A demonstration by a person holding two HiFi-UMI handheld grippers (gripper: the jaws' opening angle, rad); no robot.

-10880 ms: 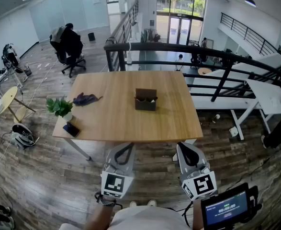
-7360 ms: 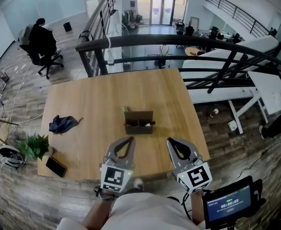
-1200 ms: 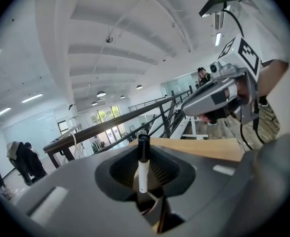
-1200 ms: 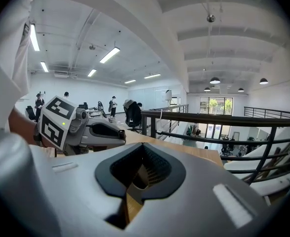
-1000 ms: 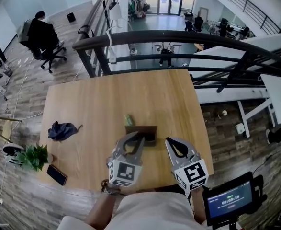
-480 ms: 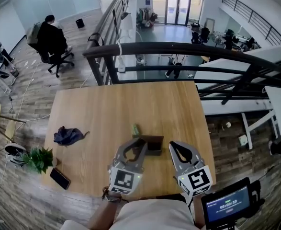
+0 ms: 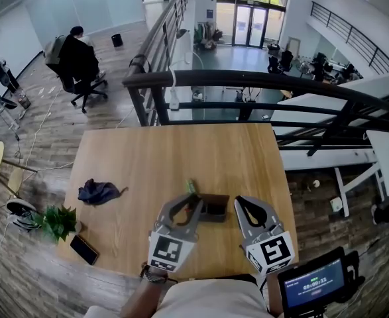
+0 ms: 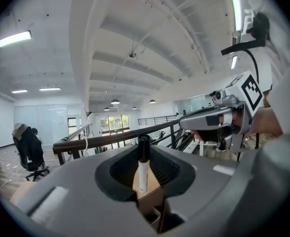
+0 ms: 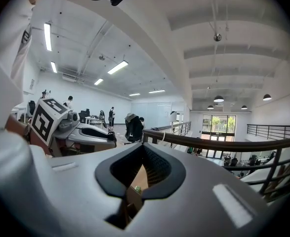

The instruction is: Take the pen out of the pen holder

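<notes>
Left claw (image 8: 144,141), clamped on the white, black-capped pen (image 8: 143,174), has lifted it above the brown cardboard pen holder (image 7: 215,207); right claw (image 9: 144,145) closed, empty; removal looks nearly done

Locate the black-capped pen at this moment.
In the left gripper view the pen stands upright, pinched at the tips of the left tongs, above the brown pen holder near the front edge of the wooden table.

Looking like a big open-plan office up on a mezzanine: someone (image 7: 79,50) is sitting in a swivel chair (image 7: 91,90), white desks (image 7: 353,101) are lining one side, a black railing (image 7: 247,81) is running past the wooden table (image 7: 148,158), and strip lights (image 9: 117,67) are glowing overhead.
</notes>
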